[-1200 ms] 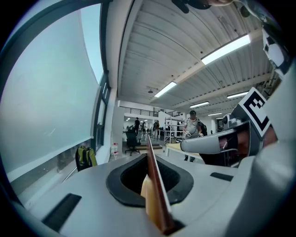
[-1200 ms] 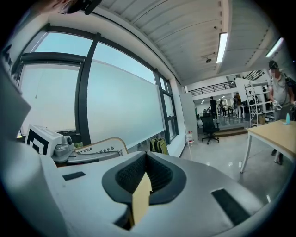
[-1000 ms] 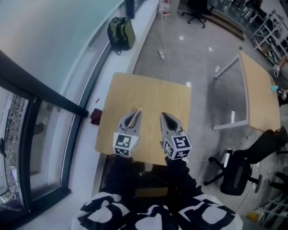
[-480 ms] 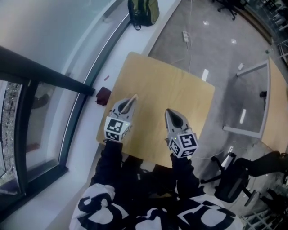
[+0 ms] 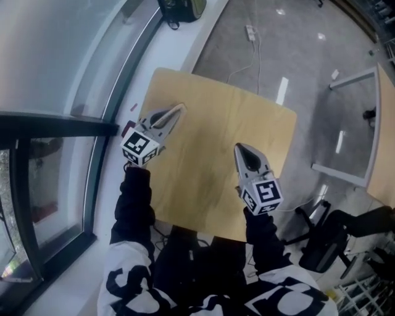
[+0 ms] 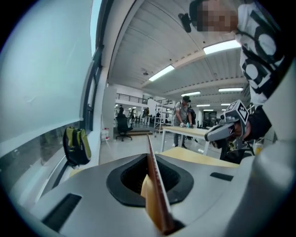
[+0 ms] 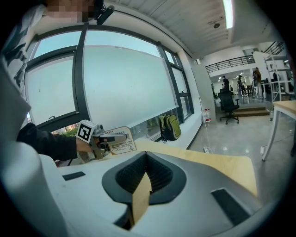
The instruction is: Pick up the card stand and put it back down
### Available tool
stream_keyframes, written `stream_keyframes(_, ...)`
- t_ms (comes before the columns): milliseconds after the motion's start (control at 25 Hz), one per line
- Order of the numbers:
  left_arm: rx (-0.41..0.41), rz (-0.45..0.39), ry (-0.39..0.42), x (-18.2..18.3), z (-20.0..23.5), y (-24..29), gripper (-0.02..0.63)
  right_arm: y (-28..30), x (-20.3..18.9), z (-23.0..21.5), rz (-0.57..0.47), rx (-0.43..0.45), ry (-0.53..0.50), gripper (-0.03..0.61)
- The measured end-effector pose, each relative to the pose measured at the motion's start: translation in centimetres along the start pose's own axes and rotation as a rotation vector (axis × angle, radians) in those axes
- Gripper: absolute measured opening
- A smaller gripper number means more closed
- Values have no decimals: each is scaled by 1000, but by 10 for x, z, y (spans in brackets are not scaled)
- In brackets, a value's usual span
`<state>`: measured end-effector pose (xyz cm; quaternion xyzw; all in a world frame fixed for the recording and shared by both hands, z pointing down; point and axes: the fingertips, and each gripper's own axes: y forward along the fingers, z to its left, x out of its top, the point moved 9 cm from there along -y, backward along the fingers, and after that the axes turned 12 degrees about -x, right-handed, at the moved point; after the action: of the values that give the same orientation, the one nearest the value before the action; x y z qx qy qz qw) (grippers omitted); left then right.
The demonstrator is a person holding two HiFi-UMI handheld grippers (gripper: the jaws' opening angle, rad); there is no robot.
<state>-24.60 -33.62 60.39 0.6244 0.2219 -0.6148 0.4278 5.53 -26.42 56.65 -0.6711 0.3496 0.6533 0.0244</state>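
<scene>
The card stand (image 5: pixel 165 117) is a thin pale card with print, clamped in my left gripper (image 5: pixel 179 110) over the wooden table's (image 5: pixel 210 166) left part. In the left gripper view the card stand (image 6: pixel 155 185) runs edge-on between the jaws of the left gripper (image 6: pixel 148 152). From the right gripper view the card stand (image 7: pixel 120 146) shows its printed face, sticking out of the left gripper (image 7: pixel 121 137). My right gripper (image 5: pixel 238 148) hovers over the table's right part, shut, with nothing in it; its jaws meet in the right gripper view (image 7: pixel 146 153).
A green backpack (image 5: pixel 182 7) leans on the white window ledge beyond the table. A dark red object (image 5: pixel 126 128) lies on the ledge by the table's left edge. A second table (image 5: pixel 386 123) and an office chair (image 5: pixel 327 241) stand at the right.
The left gripper with the card stand has moved left and farther out toward the table's left edge. The right gripper has shifted right. Both sit lower over the table.
</scene>
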Motion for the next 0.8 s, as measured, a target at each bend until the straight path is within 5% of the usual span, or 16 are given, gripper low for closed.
stream_keyframes(360,-260,-42,6,19,34,83,23,6,-4,-37,14,-36,17,7)
stream_keyframes(560,-475,3,7,12,18,121,23,-2,-15,-46,28,-44,49,8)
stream_keyframes(800,-611,74,-7,1,2,136,23,-5,-20,-43,37,-40,59,8)
